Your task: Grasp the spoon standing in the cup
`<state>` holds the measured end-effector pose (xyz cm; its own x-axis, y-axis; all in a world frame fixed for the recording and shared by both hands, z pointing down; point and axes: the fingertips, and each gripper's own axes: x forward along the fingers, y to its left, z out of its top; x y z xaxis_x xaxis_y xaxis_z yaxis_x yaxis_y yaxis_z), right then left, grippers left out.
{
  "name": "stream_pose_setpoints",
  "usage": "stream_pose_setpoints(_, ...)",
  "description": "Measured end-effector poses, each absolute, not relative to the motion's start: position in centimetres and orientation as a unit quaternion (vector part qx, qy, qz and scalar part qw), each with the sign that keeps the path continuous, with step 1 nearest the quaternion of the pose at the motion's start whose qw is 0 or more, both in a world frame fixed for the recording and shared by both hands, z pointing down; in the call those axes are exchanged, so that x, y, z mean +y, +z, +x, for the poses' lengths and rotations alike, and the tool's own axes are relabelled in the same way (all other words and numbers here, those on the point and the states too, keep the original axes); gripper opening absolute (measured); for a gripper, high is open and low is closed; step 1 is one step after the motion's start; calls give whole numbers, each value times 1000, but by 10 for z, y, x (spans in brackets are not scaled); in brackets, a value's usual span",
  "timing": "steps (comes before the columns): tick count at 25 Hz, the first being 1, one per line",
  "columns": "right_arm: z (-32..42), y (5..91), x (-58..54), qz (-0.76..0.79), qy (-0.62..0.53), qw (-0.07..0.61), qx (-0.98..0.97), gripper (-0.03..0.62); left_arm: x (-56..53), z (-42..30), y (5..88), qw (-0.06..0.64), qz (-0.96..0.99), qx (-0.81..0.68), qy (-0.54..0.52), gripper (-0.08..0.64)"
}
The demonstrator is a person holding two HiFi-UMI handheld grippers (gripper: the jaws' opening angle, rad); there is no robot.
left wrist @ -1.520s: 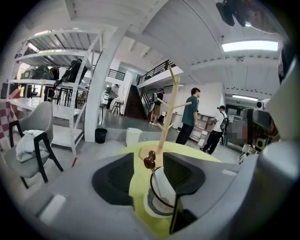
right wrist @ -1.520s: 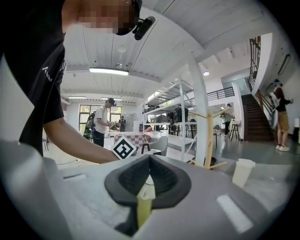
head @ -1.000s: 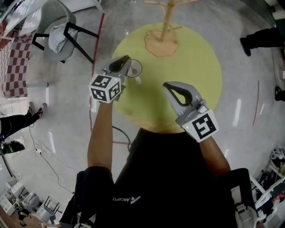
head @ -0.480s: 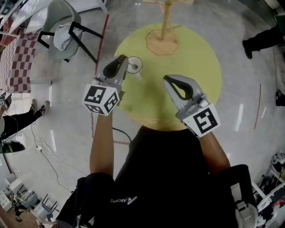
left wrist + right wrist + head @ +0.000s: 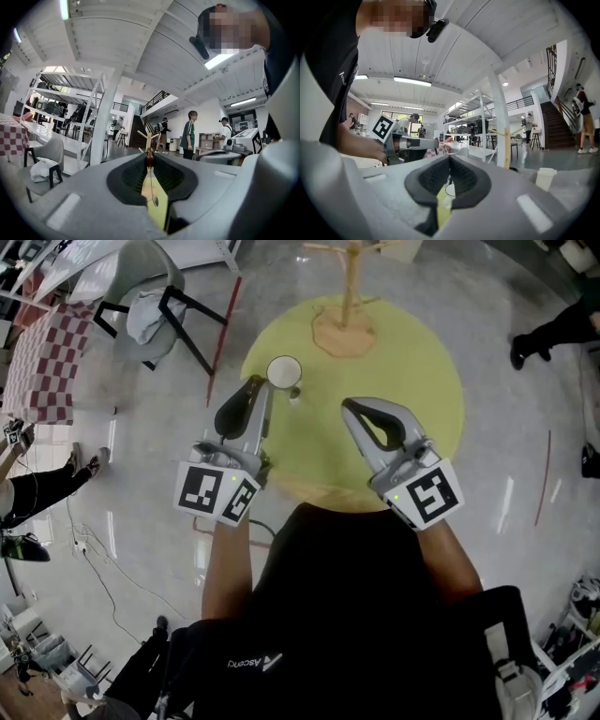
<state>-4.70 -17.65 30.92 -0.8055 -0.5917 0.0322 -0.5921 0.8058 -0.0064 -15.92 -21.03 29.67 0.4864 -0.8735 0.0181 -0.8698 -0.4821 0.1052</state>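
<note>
A white cup (image 5: 283,371) stands on the round yellow table (image 5: 403,362), left of centre, and its inside looks bare. My left gripper (image 5: 255,382) hovers just short of the cup on its near left. In the left gripper view the left gripper (image 5: 149,157) is shut on a thin metal spoon (image 5: 149,161). The tips pinch the spoon's brown knob, and the small bowl hangs back between the jaws. The head view hides the spoon. My right gripper (image 5: 349,405) sits shut and empty over the table's middle, well right of the cup; the right gripper (image 5: 450,158) also shows tips touching in its own view.
A wooden mug tree (image 5: 345,324) stands at the table's far side. A grey chair (image 5: 150,306) with cloth sits on the floor at far left. Cables (image 5: 94,559) trail at lower left, and a person's dark shoes (image 5: 544,329) are at right. People stand far off.
The left gripper has drawn back from over the cup toward the person, leaving the cup uncovered. The right gripper has hardly moved.
</note>
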Motion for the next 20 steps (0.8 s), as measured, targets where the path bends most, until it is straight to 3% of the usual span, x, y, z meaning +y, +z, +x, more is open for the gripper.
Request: stream_pose_setpoints(20, -52, 302, -143, 282, -10, 15, -959, 3, -160, -154, 282, 40, 850, -523, -42, 49)
